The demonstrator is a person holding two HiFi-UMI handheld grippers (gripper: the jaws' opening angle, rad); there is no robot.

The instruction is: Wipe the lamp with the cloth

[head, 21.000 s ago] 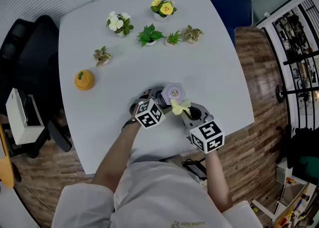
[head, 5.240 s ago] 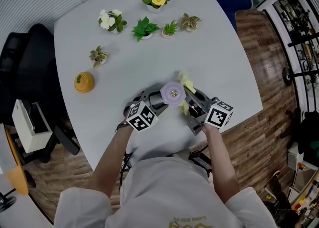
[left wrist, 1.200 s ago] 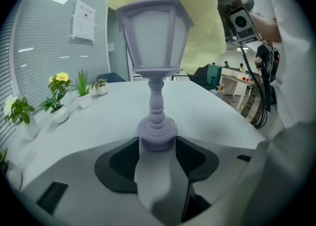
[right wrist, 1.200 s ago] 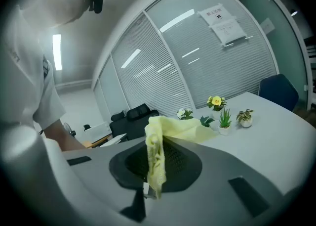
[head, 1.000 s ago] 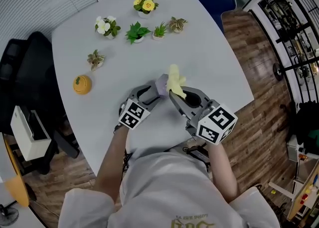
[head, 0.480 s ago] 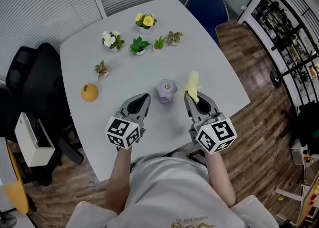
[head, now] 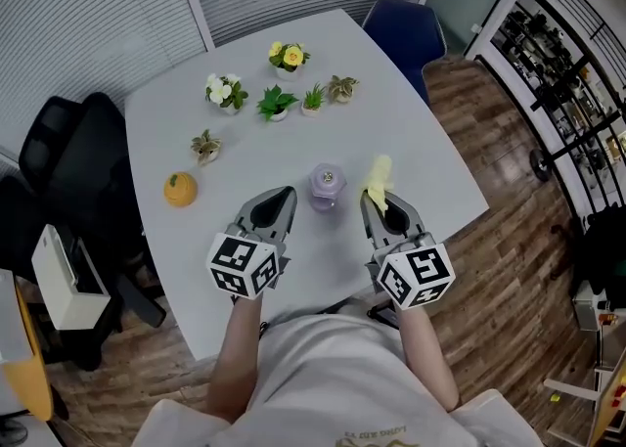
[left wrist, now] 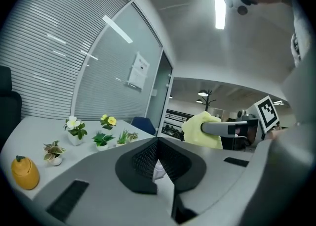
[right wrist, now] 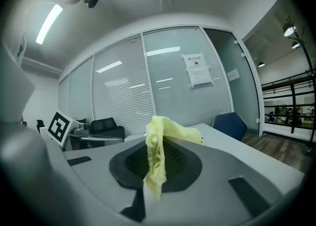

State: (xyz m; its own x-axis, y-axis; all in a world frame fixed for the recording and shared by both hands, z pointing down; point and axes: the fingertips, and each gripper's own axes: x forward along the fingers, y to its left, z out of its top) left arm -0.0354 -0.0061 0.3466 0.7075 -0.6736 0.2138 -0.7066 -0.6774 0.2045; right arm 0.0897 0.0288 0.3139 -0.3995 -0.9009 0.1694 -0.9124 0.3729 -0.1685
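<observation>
Grey left claw (head: 286, 192) and right claw (head: 366, 201) bear marker cubes (head: 243, 264); white shirt (head: 323, 377).

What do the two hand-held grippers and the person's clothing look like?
Both the left hand-held gripper and the right hand-held gripper have grey tapered bodies with black textured pads. Each carries a white cube with black square markers. The person wears a white shirt.

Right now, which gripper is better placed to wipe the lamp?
Right. The right gripper is clamped on the yellow cloth, near the lamp on the table. The left gripper is shut and empty, so it could only steady the lamp.
</observation>
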